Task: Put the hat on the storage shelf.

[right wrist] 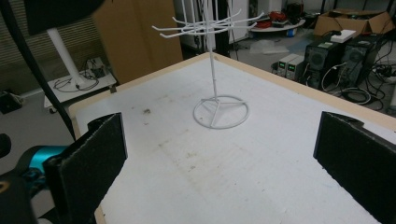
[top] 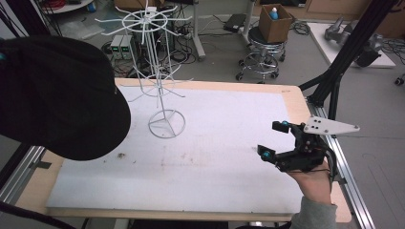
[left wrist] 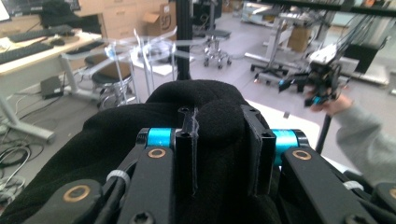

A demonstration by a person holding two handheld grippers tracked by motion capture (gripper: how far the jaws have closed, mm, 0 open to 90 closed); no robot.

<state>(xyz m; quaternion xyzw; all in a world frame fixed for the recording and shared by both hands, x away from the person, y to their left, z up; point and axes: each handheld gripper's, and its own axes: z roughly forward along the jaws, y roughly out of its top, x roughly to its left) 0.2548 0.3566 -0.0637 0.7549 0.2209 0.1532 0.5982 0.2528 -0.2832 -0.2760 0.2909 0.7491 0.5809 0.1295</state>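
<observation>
A black cap (top: 57, 95) hangs high at the left, close to the camera, and covers the table's left corner. My left gripper (left wrist: 219, 116) is shut on the cap (left wrist: 116, 135); its fabric bulges between the jaws. A white wire rack (top: 160, 81) with spoke hooks stands on a ring base at the back left of the white mat (top: 215, 152); it appears blurred beyond the cap (left wrist: 149, 51). My right gripper (top: 273, 139) hovers open over the table's right edge, held by a hand. Nothing lies between its pads (right wrist: 93, 158), which face the rack (right wrist: 215, 56).
A stool carrying a cardboard box (top: 273, 24) stands behind the table. A black frame strut (top: 344, 62) rises at the right rear corner. Aluminium rails (top: 353, 191) run along the table's sides. Small dirt marks (top: 119, 155) dot the mat.
</observation>
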